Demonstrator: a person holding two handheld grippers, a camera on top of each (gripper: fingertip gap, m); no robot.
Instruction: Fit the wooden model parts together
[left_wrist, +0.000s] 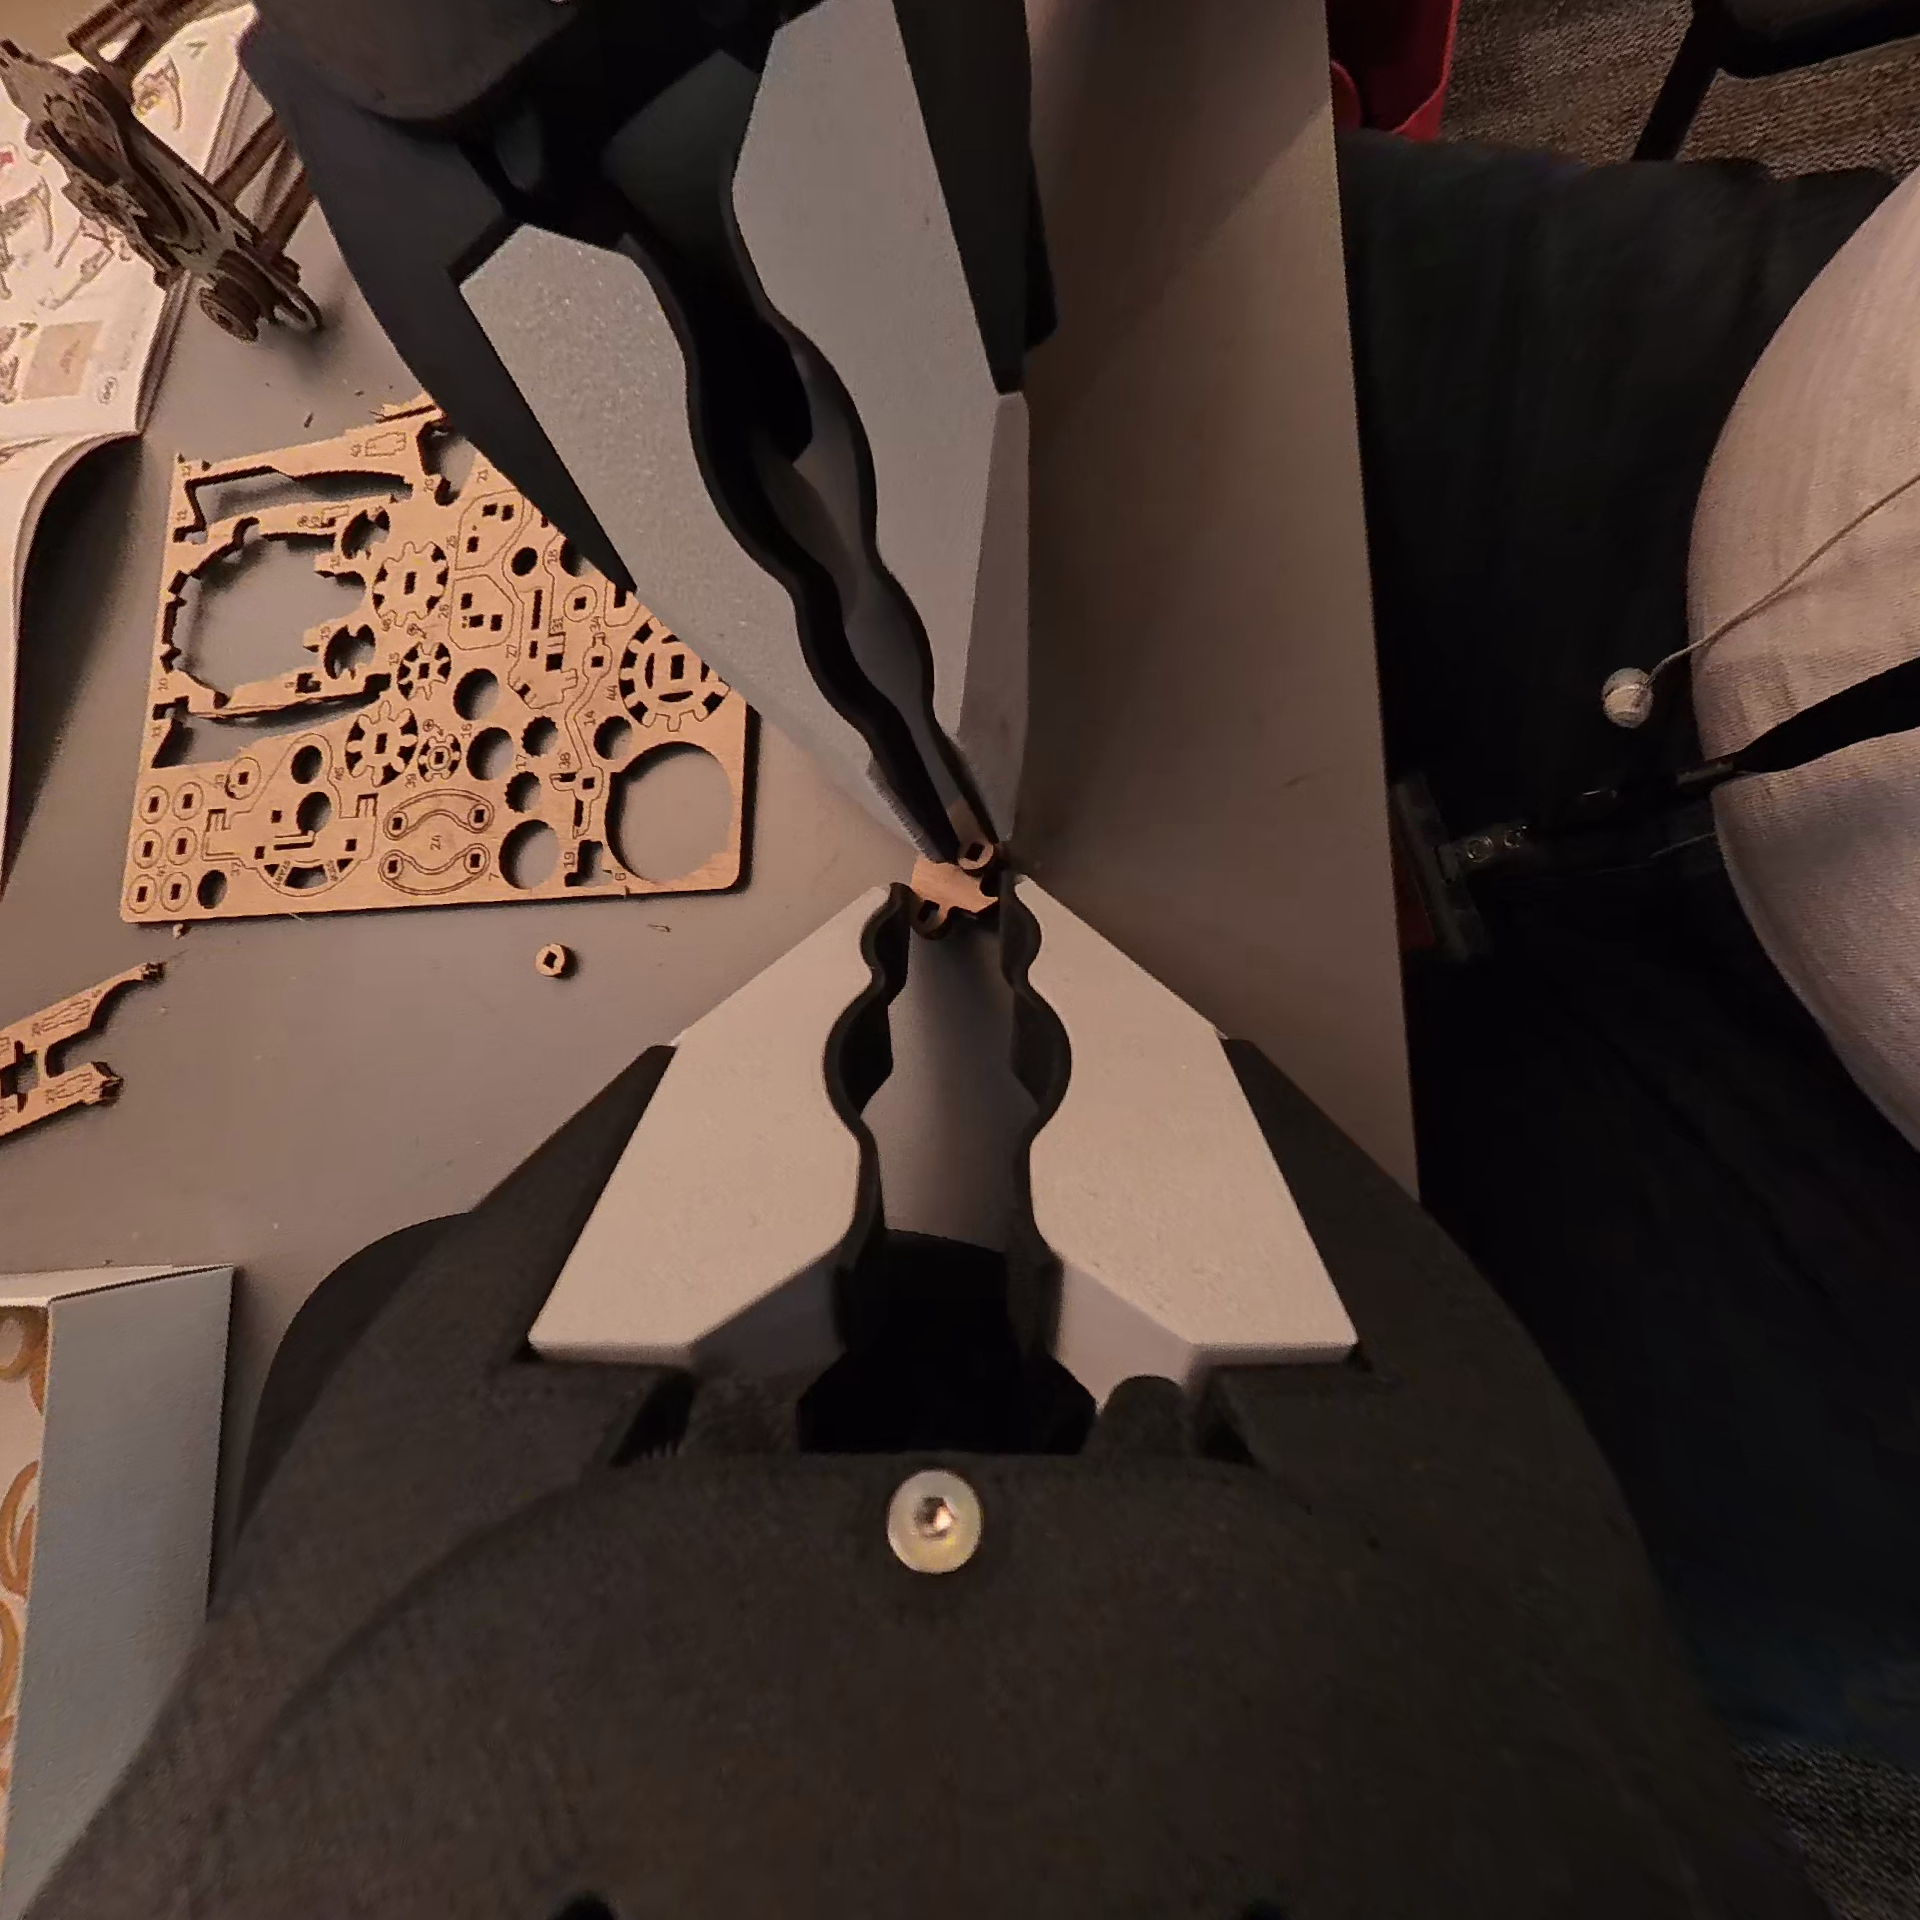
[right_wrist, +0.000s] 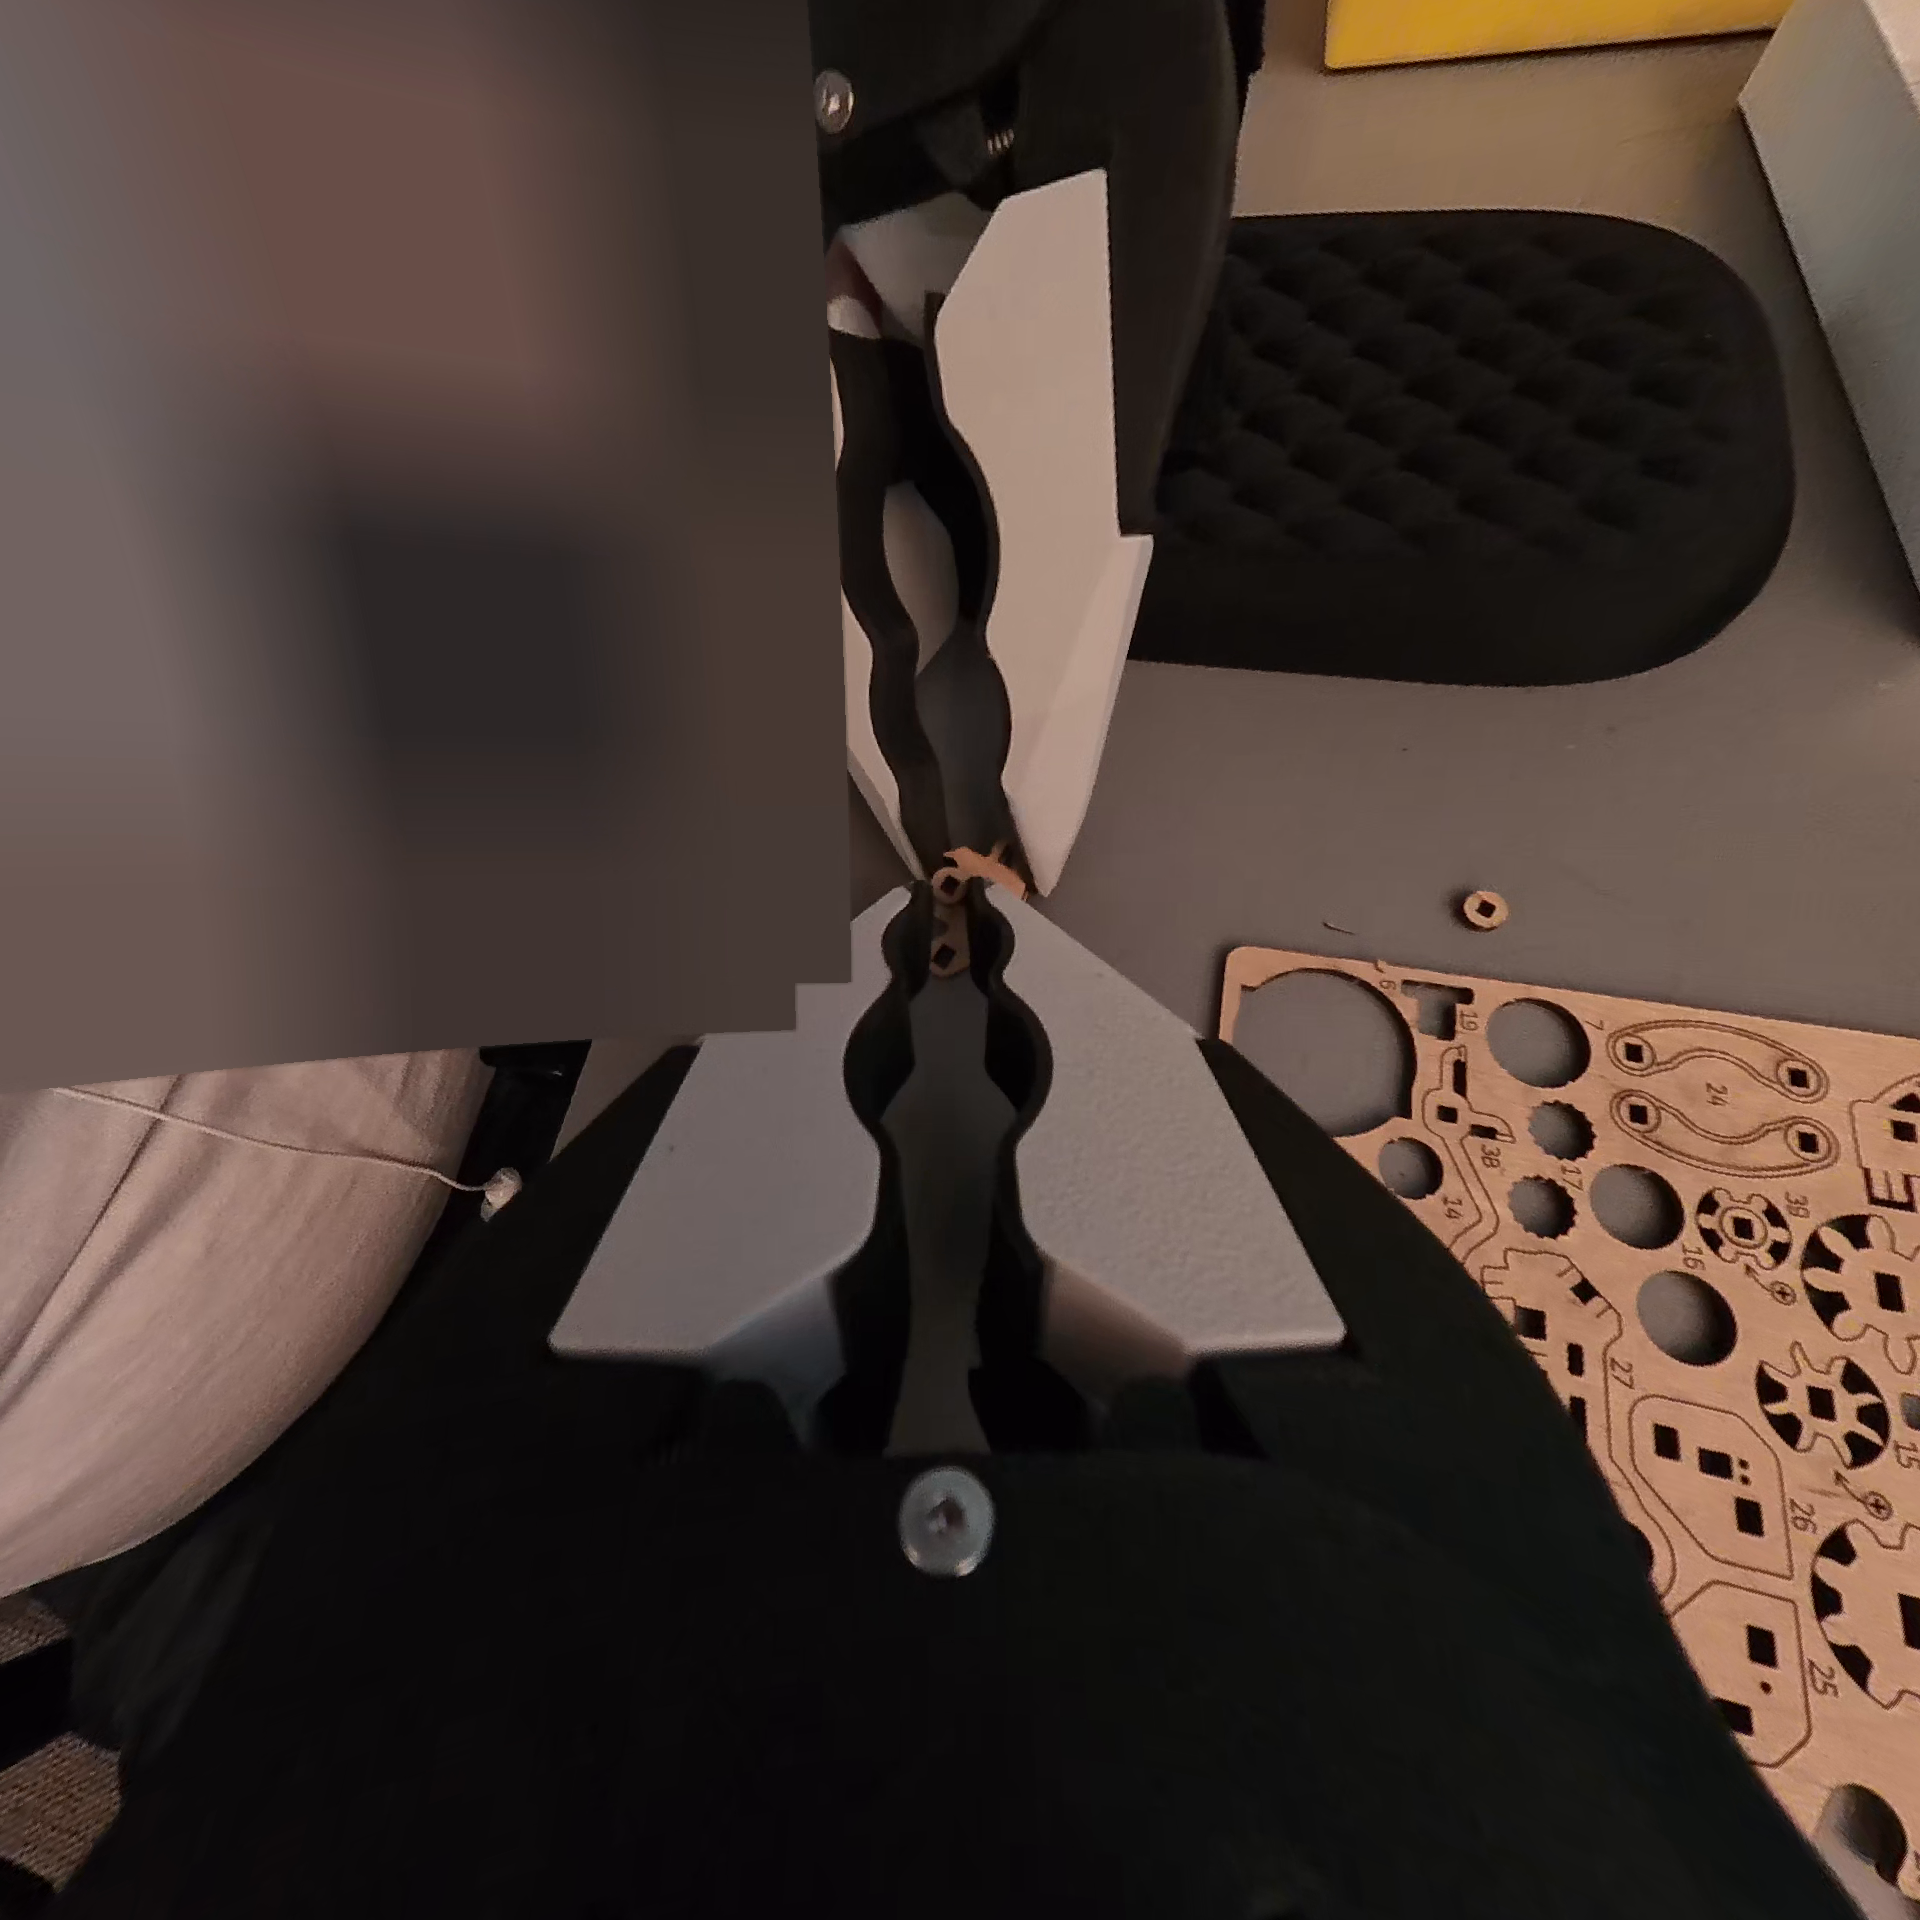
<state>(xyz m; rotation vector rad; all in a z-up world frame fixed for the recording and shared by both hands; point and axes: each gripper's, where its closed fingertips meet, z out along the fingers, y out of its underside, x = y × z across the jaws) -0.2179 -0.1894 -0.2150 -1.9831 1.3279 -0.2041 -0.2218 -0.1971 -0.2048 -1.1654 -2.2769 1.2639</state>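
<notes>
My left gripper (left_wrist: 953, 906) reaches up from the bottom of the left wrist view, shut on a small flat wooden part (left_wrist: 948, 891). My right gripper (left_wrist: 968, 840) comes down from above and pinches a tiny wooden ring piece (left_wrist: 977, 855). The two pieces touch tip to tip just above the grey table (left_wrist: 436, 1091), near its edge. In the right wrist view my right gripper (right_wrist: 948, 916) holds its piece (right_wrist: 951, 954) with square holes. The left gripper (right_wrist: 987, 857) opposite holds its part (right_wrist: 971, 864). How the two pieces join is too small to tell.
A laser-cut wooden sheet (left_wrist: 436, 707) with several cut-outs lies left of the grippers and shows in the right wrist view (right_wrist: 1662, 1299). A loose washer (left_wrist: 551, 958), a wooden offcut (left_wrist: 52, 1060), a dark built model (left_wrist: 156, 208) on a booklet, and a black mesh pad (right_wrist: 1455, 447) lie around. Both grippers' tips are close together, under 4 cm apart.
</notes>
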